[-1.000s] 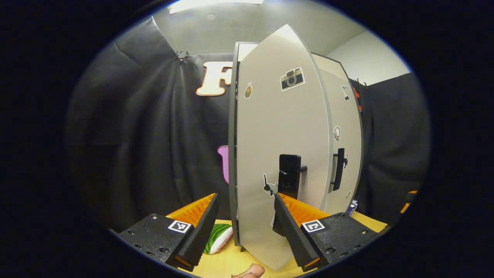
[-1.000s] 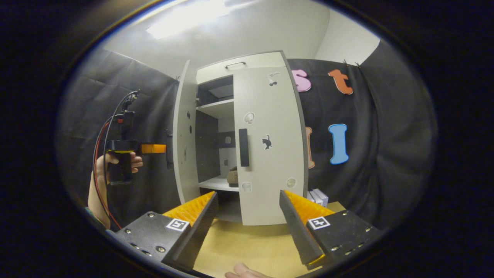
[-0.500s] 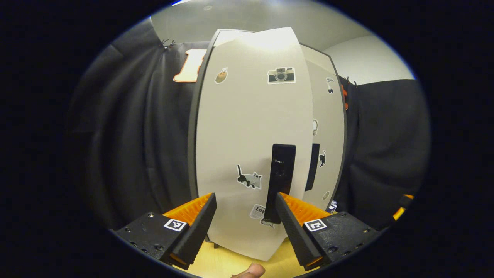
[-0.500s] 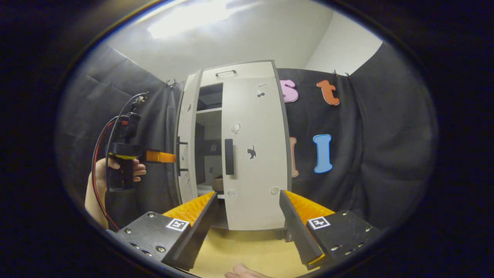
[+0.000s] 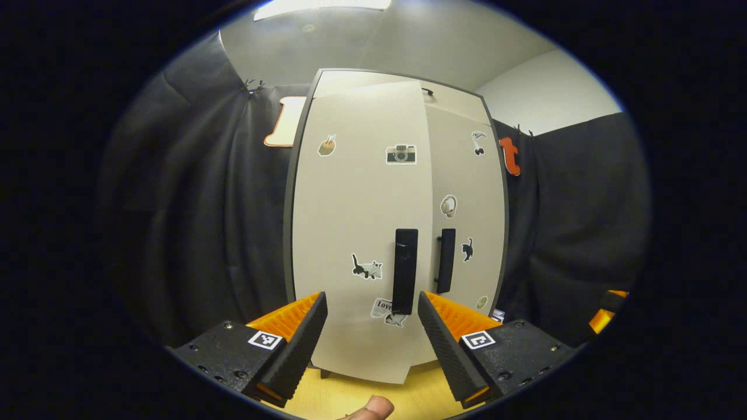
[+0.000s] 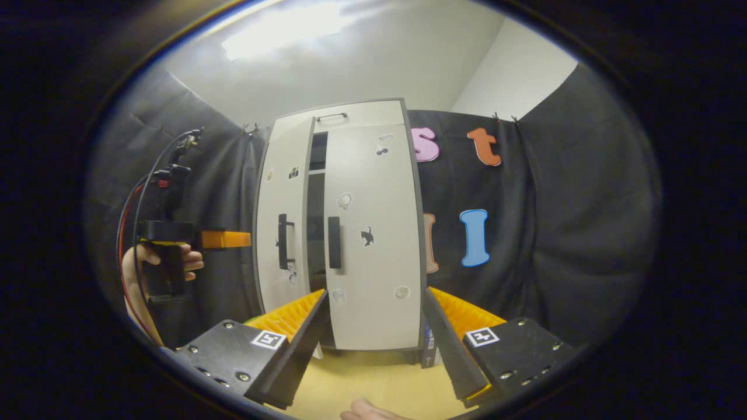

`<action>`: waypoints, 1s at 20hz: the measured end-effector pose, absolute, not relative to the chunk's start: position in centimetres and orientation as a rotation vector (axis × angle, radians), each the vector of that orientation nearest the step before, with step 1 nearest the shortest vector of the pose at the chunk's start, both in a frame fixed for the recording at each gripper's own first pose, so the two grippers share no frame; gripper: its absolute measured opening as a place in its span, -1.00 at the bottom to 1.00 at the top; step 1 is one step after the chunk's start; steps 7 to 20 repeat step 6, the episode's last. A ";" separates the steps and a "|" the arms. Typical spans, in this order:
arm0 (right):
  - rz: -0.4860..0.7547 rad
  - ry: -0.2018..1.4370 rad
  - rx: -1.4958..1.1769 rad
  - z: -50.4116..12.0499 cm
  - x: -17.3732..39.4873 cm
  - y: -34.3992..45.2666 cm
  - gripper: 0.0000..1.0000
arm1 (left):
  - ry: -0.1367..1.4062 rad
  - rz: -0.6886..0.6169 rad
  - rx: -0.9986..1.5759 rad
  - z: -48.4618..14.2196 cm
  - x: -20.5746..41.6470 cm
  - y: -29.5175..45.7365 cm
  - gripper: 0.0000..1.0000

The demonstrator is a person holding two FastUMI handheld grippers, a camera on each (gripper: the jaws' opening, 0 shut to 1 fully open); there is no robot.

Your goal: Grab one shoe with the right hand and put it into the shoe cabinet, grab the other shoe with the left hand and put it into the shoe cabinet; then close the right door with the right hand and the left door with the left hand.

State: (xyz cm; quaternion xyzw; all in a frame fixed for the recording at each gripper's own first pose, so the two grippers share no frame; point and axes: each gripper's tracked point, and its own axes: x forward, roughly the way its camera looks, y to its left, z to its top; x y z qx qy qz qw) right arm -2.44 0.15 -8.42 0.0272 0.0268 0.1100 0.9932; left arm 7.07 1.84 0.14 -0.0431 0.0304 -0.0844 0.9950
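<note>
Right gripper view: left door (image 6: pixel 279 233) ajar.

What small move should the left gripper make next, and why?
Probably push the left door the rest of the way shut with the left gripper. In the right gripper view a dark gap shows between it and the closed right door.

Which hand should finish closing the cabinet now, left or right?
Left. The left door stands slightly ajar, a dark gap beside the shut right door. The left tool hovers beside that door's outer edge.
</note>
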 end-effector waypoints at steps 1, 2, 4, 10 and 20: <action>0.215 0.054 0.056 -8.4 -2.3 0.2 0.92 | 0.065 -0.168 -0.085 0.0 6.2 1.9 0.92; 0.211 0.056 0.056 -8.4 -2.3 0.2 0.92 | 0.061 -0.171 -0.081 -0.2 5.4 1.7 0.92; 0.205 0.059 0.044 -8.5 -2.3 0.4 0.92 | 0.054 -0.186 -0.059 -0.5 3.8 1.2 0.92; 0.206 0.054 0.010 -8.4 -2.1 0.9 0.92 | 0.056 -0.193 -0.045 -1.3 2.2 0.9 0.92; 0.206 0.054 0.010 -8.4 -2.1 0.9 0.92 | 0.056 -0.193 -0.045 -1.3 2.2 0.9 0.92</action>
